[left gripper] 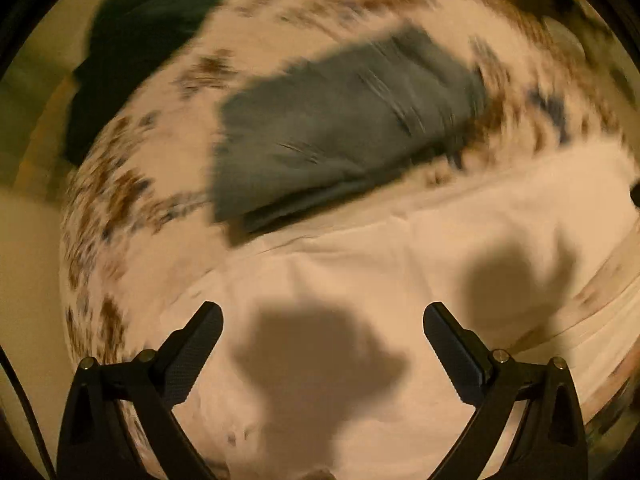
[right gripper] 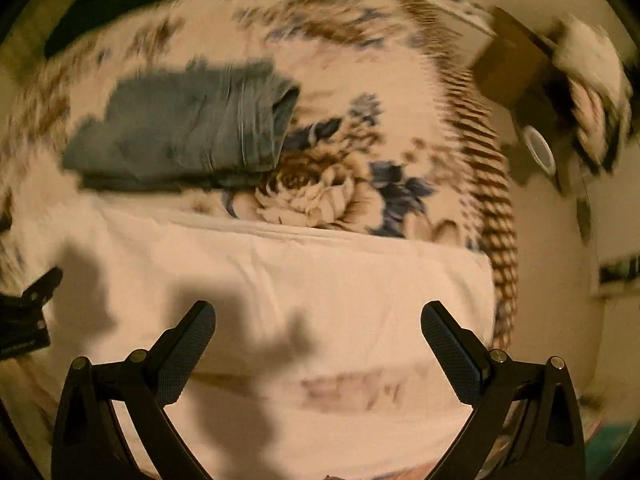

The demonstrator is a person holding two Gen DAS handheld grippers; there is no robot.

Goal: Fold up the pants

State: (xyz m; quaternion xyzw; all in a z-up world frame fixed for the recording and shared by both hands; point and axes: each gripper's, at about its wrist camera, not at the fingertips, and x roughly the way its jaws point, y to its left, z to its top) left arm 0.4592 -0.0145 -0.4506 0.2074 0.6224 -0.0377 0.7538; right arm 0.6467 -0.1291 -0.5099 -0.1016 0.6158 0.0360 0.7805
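Folded pants (left gripper: 340, 128) on bedspread (left gripper: 132, 200), behind sheet (left gripper: 400, 264)

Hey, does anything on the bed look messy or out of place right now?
Nothing stands out. The grey pants lie folded on the flowered blanket, and a white cloth lies flat in front. Both views are blurred, so small flaws would not show.

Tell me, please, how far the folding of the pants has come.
Done, it seems: the grey pants lie folded in a compact stack on the floral blanket. In hand: nothing; the left gripper and right gripper are open over the white sheet. Left: little visible.
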